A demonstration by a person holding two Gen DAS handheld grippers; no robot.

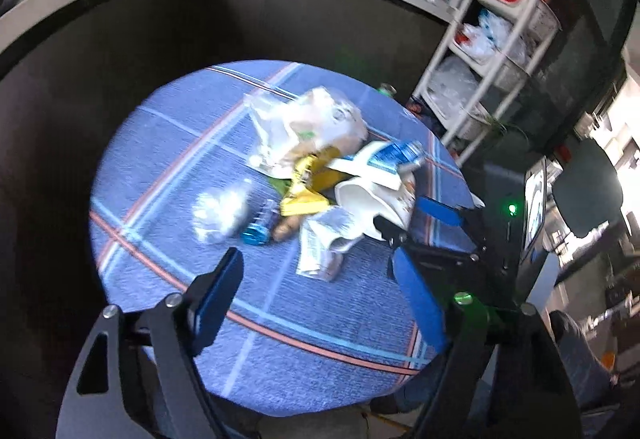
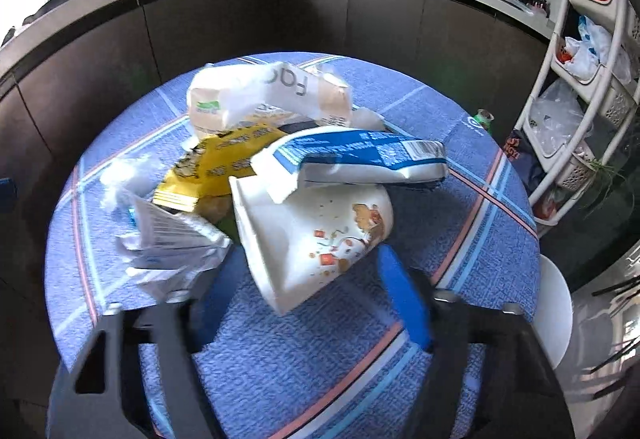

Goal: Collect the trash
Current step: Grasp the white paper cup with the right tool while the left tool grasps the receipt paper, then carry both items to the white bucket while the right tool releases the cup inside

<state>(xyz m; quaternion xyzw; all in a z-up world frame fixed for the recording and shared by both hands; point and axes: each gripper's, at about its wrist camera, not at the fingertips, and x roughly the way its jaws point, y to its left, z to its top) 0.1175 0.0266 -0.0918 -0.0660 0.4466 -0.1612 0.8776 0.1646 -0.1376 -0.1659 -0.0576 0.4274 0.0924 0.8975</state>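
A crushed paper cup [image 2: 320,235] is bracketed by the right tongs [image 2: 312,291], part-open, contact unclear; the left tongs [image 1: 316,275] are held open, empty, over the desk [image 1: 168,167] litter.

The left gripper [image 1: 316,271] points steeply downward, its blue-padded fingers [image 1: 218,289] spread wide with nothing between them. Ahead of it and to its right, the right gripper [image 1: 416,227] shows, also tilted downward. In its own view the right gripper [image 2: 304,279] has its jaws partly parted; whether its pads press anything cannot be told
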